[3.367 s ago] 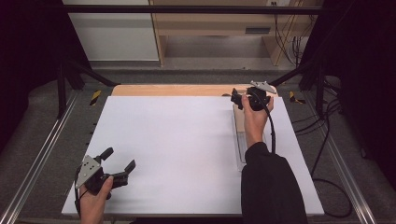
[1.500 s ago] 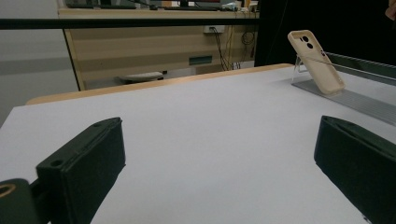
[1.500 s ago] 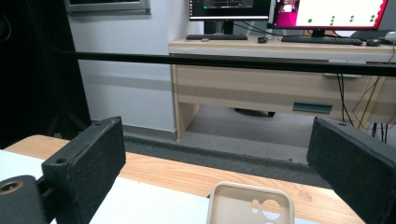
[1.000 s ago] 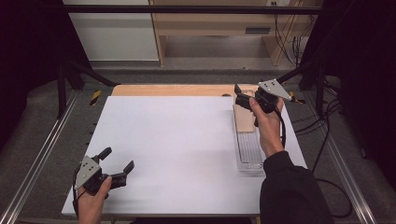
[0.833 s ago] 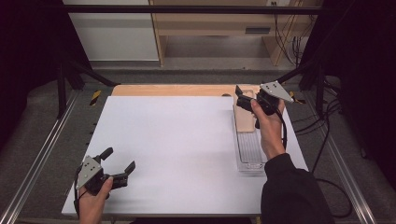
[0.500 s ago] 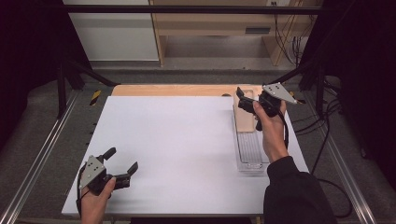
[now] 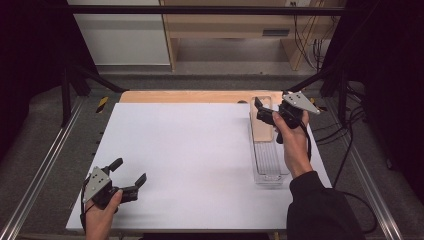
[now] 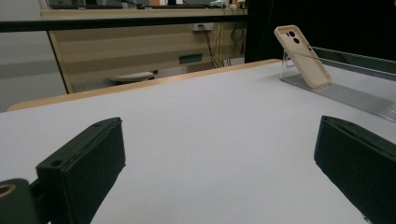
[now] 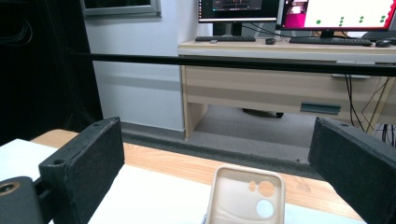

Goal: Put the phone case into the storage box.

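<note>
Right claw (image 7: 265,113) is spread, empty, above the beige phone case (image 9: 245,195) propped in the clear tray (image 7: 268,165); left claw (image 7: 127,175) spread. Off-centre closing risks toppling it.

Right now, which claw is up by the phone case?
The right claw, open at the table's far right, just above the beige phone case. The left claw sits near the front-left corner.

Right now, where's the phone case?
The phone case leans at the far end of the clear rack, on the table's right side in the high view. The open right gripper is just above it.
</note>
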{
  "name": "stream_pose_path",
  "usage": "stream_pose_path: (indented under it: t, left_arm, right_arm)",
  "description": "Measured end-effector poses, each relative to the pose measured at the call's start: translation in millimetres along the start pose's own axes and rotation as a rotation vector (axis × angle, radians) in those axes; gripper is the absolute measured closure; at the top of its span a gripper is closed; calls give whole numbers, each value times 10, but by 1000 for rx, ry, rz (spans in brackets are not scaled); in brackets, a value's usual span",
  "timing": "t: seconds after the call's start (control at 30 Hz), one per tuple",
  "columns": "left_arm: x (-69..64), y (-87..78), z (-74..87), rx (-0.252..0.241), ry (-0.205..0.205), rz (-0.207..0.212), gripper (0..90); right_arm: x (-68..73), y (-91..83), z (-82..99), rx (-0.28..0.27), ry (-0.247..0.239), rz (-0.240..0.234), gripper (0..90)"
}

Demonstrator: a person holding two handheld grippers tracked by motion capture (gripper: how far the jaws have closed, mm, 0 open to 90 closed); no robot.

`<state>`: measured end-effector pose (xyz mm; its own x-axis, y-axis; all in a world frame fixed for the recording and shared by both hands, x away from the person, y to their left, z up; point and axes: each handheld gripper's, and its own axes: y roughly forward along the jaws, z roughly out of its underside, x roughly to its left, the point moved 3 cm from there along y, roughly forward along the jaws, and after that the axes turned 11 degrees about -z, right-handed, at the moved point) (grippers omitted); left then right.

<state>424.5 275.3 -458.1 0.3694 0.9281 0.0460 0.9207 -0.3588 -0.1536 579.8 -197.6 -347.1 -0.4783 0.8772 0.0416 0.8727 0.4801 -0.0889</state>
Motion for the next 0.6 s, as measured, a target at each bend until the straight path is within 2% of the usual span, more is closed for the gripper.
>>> stream_pose_path:
  t: [0.2,0.6]
  left_arm:
    - [17,-3,-7,-3,9,-3,15]
    - [35,-28,-14,-11,10,4,15]
  right_arm:
    - [-32,-48,18,1,1,0,39]
    - [-63,-249,9,-24,11,-8,38]
